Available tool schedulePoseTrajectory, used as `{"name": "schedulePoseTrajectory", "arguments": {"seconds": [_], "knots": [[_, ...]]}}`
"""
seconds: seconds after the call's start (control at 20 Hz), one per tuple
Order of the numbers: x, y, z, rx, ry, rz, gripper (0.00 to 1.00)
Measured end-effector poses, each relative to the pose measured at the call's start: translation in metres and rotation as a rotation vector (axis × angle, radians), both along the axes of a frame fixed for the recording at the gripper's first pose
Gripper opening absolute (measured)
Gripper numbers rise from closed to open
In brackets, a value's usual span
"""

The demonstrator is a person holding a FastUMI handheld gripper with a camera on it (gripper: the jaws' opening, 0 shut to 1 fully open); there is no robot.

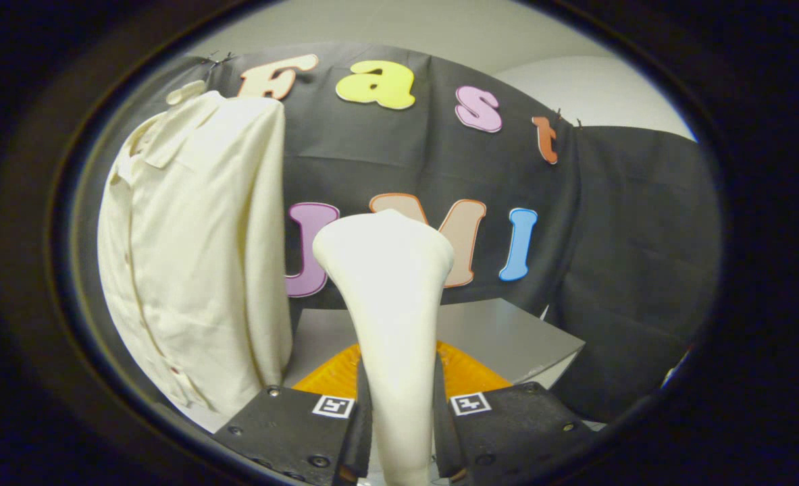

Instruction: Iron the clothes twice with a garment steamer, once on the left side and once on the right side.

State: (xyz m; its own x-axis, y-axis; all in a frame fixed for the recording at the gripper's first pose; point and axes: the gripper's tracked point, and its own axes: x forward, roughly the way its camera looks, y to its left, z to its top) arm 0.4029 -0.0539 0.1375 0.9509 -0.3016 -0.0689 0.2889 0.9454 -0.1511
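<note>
Tool (401, 432) clamped on garment steamer (389, 304) handle, head right of shirt (196, 250).

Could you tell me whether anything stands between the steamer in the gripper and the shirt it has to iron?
Nothing visible does. The gripper is shut on the steamer, whose head rises beside the hanging shirt, with only open space in front of the black cloth between them.

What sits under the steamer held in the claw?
Under the cream plastic garment steamer, shut in the claw, lies an orange ribbed mat on a grey tabletop; the mat's middle is covered.
</note>
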Motion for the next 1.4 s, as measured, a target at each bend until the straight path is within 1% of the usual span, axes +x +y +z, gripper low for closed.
{"name": "schedulePoseTrajectory", "arguments": {"seconds": [0.15,0.25,0.4,0.55,0.65,0.75,0.95,1.05,1.2,1.3,1.4], "knots": [[-0.047,0.052,0.011,-0.005,-0.024,0.002,0.38],[-0.069,0.093,0.017,0.003,-0.037,0.013,0.37],[-0.087,0.153,0.026,0.029,-0.067,0.048,0.37],[-0.09,0.212,0.035,0.044,-0.079,0.114,0.37],[-0.085,0.253,0.04,0.05,-0.103,0.189,0.37],[-0.08,0.286,0.035,0.059,-0.096,0.261,0.37],[-0.056,0.332,0.023,0.076,-0.065,0.328,0.37],[-0.039,0.349,0.013,0.082,-0.045,0.338,0.37],[-0.011,0.357,-0.003,0.097,-0.019,0.308,0.37],[0.008,0.365,-0.009,0.084,-0.005,0.319,0.37],[0.025,0.373,-0.025,0.071,0.037,0.333,0.37]]}}
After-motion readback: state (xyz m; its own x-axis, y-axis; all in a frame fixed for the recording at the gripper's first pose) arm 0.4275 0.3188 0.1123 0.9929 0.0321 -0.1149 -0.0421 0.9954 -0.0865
